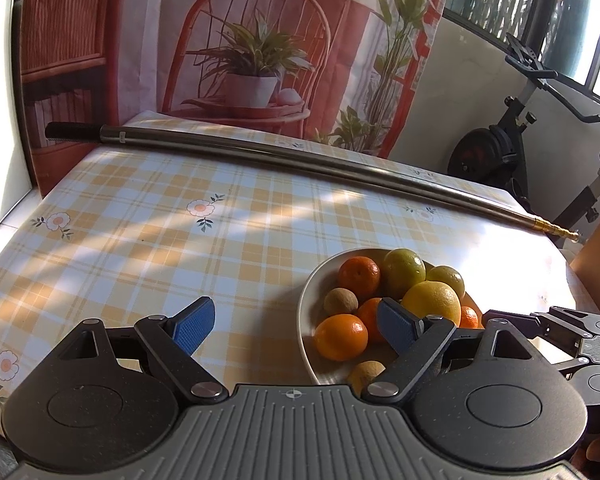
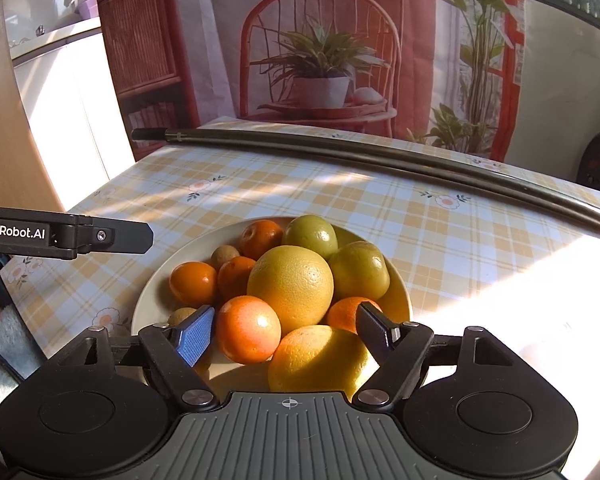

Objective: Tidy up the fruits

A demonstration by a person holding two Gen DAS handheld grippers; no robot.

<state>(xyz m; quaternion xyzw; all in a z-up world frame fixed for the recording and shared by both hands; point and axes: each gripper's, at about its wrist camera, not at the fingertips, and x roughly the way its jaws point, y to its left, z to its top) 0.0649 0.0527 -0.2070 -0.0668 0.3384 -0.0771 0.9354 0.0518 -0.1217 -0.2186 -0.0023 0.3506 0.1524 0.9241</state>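
A white bowl (image 2: 148, 300) full of fruit sits on the checked desk (image 2: 460, 224). In the right wrist view it fills the middle of the frame. A big yellow fruit (image 2: 290, 282) sits on top, with oranges and green fruit packed around it.

The right gripper (image 2: 286, 332) hangs just above the near edge of the bowl. Its jaws are wide open and hold nothing. A red-orange fruit (image 2: 248, 334) and a yellow one (image 2: 320, 360) lie right between them, at the bottom middle of the frame.

The left gripper (image 1: 294, 322) is open and empty too. The bowl lies to its lower right, so it points mostly at bare desk.

The right gripper looks nearer to the fruit. The fruits are round, so no side is better to grab.
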